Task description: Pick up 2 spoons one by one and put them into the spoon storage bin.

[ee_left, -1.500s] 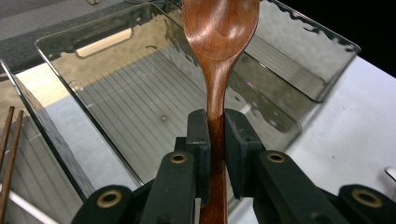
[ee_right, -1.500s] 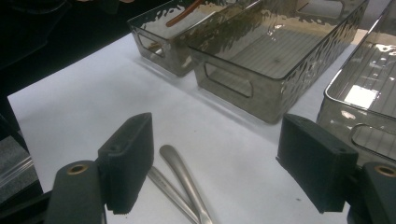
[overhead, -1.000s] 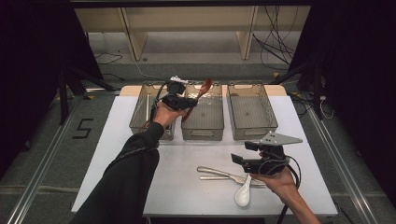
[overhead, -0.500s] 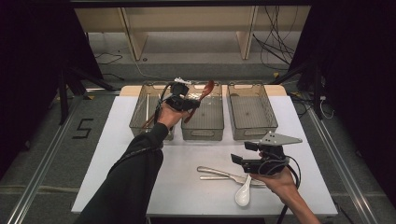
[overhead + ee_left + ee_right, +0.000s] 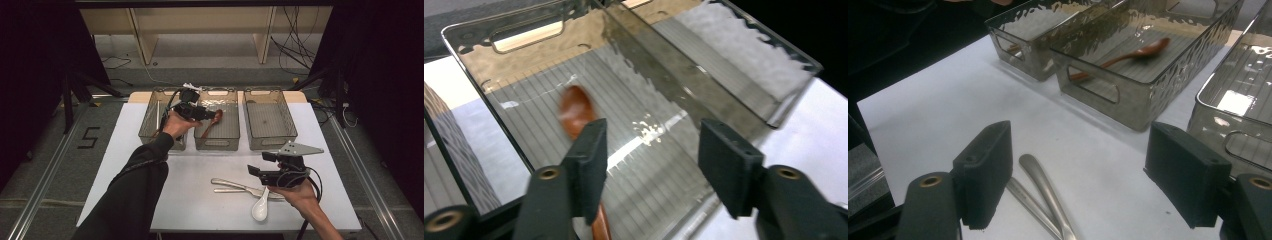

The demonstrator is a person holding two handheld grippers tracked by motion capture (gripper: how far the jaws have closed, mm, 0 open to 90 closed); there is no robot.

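The reddish-brown wooden spoon [image 5: 210, 123] lies in the middle clear plastic bin [image 5: 218, 145], just below the left hand-held gripper [image 5: 206, 114], whose jaws stand wide apart and empty above it. Over on the white bench [image 5: 200, 180], the right hand-held gripper [image 5: 254, 172] hovers open too, with the metal utensils [image 5: 1045, 197] running lengthwise out between its jaws and the white ceramic spoon [image 5: 261, 206] just beside.

The claw [image 5: 1075, 185] gapes over two metal handles [image 5: 1040, 192] on the bench [image 5: 938, 110]; a brown spoon [image 5: 1128, 55] lies in the middle bin [image 5: 1143, 90].
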